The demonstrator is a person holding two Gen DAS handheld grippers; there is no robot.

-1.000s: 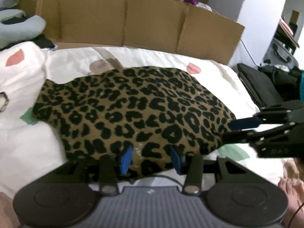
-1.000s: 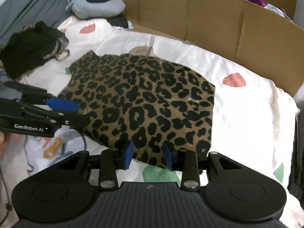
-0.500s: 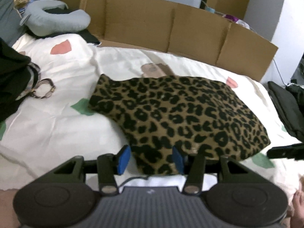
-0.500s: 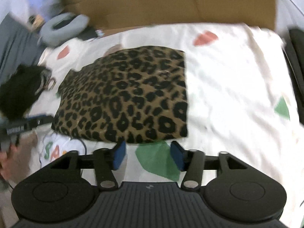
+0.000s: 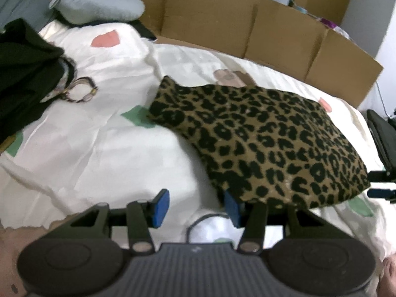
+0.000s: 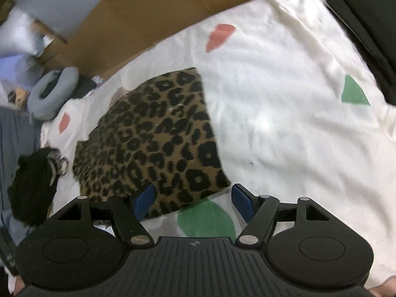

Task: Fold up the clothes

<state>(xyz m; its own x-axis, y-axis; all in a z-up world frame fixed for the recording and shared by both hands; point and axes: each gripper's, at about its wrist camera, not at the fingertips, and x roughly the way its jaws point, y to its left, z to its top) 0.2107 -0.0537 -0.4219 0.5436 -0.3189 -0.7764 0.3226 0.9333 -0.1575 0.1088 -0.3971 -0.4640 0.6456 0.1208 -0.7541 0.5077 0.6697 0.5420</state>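
Observation:
A folded leopard-print garment (image 5: 267,143) lies flat on the white patterned bed sheet (image 5: 104,148). My left gripper (image 5: 196,206) is open just off the garment's near left corner, with only sheet between its fingers; the right blue pad touches or overlaps the garment's edge. My right gripper (image 6: 192,199) hovers at the garment's (image 6: 153,136) near right corner. Its jaws are opening, and the corner lies loosely between them with the pads clear of it. In the left wrist view the right gripper's blue fingertips (image 5: 381,193) show at the far right edge.
A black clothes pile (image 5: 22,79) with a beaded strap lies at the left. A grey neck pillow (image 5: 99,7) and a cardboard wall (image 5: 247,24) border the far side. A black bag (image 5: 382,133) sits off the bed's right edge. A grey cable loop (image 5: 198,221) lies under the left gripper.
The left gripper slid left off the garment's near edge onto bare sheet. The right gripper rolled, moved to the near right corner, and its jaws widened. The garment lies still.

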